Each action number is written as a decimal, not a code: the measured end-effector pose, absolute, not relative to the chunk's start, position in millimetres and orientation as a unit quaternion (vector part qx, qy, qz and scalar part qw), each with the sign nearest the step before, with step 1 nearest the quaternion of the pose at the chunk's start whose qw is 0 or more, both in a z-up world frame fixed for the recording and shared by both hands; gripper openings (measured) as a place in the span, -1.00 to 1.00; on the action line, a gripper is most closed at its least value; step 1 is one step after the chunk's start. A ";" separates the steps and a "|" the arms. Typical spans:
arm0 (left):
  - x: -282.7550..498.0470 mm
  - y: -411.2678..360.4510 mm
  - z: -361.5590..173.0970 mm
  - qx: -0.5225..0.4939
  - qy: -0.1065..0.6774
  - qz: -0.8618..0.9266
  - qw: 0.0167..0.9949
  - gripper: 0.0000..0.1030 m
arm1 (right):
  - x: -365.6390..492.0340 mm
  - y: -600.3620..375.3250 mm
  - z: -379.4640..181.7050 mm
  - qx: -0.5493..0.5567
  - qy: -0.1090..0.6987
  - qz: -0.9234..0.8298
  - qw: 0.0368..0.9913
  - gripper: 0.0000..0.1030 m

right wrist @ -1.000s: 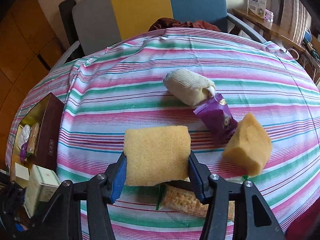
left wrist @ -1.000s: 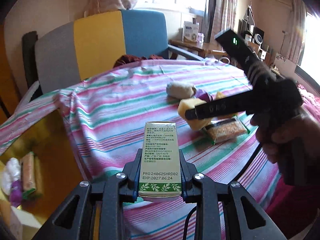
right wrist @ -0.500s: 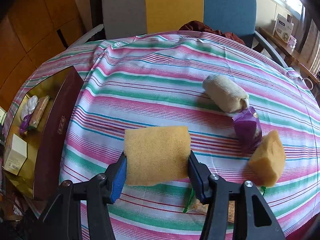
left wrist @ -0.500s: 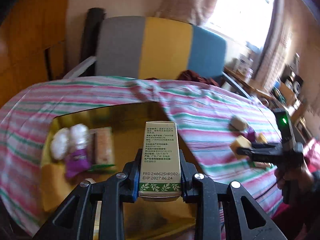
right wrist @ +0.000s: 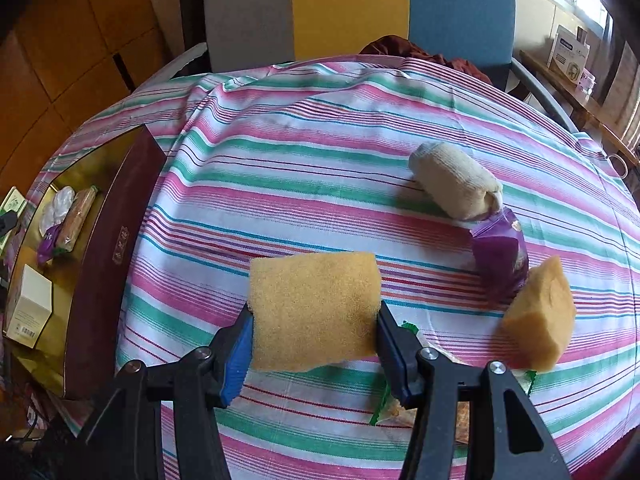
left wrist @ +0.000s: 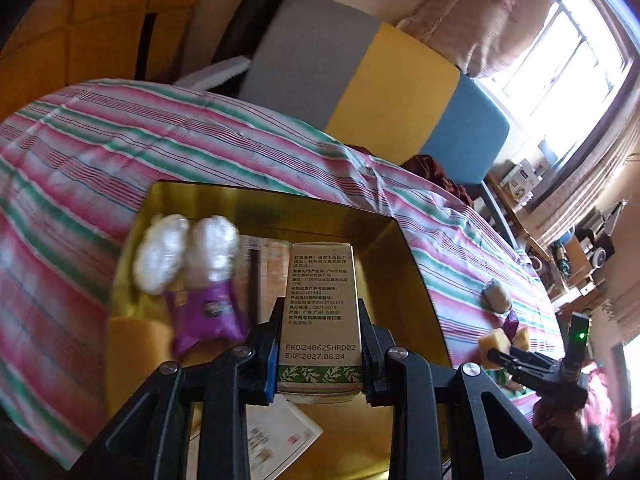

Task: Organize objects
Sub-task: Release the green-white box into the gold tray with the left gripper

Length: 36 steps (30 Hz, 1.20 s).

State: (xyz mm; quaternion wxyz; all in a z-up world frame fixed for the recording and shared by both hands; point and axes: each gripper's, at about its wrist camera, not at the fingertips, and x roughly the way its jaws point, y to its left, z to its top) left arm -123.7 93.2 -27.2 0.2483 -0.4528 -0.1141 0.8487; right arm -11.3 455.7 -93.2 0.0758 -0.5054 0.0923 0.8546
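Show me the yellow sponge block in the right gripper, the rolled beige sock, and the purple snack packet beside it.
yellow sponge block [right wrist: 314, 310], right wrist view, front face.
rolled beige sock [right wrist: 456, 182], right wrist view, middle.
purple snack packet [right wrist: 500, 254], right wrist view, wrapper centre.
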 end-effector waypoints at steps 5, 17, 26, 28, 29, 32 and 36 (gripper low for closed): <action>-158.4 124.7 -40.0 -0.482 -0.118 0.836 0.235 -0.42 | -11.1 457.1 -89.9 -0.499 0.095 0.858 0.077 0.09; -221.6 167.8 -96.1 -0.542 -0.076 0.820 0.167 -0.24 | -12.0 460.5 -83.4 -0.486 0.102 0.865 0.077 0.09; -190.5 156.3 -56.6 -0.482 -0.029 0.858 0.178 -0.07 | -12.8 462.1 -85.1 -0.489 0.101 0.863 0.079 0.09; -174.0 152.4 -45.6 -0.461 -0.014 0.869 0.181 -0.03 | -12.1 462.3 -85.6 -0.490 0.100 0.862 0.081 0.09; -164.6 150.0 -40.4 -0.450 -0.007 0.873 0.185 0.00 | -12.2 462.5 -86.1 -0.491 0.100 0.862 0.081 0.09; -138.9 141.8 -28.7 -0.422 0.014 0.887 0.188 0.04 | -12.4 460.9 -87.8 -0.495 0.096 0.860 0.081 0.09; -113.3 131.6 -22.4 -0.403 0.024 0.897 0.182 0.04 | -13.8 456.5 -91.1 -0.502 0.086 0.857 0.080 0.09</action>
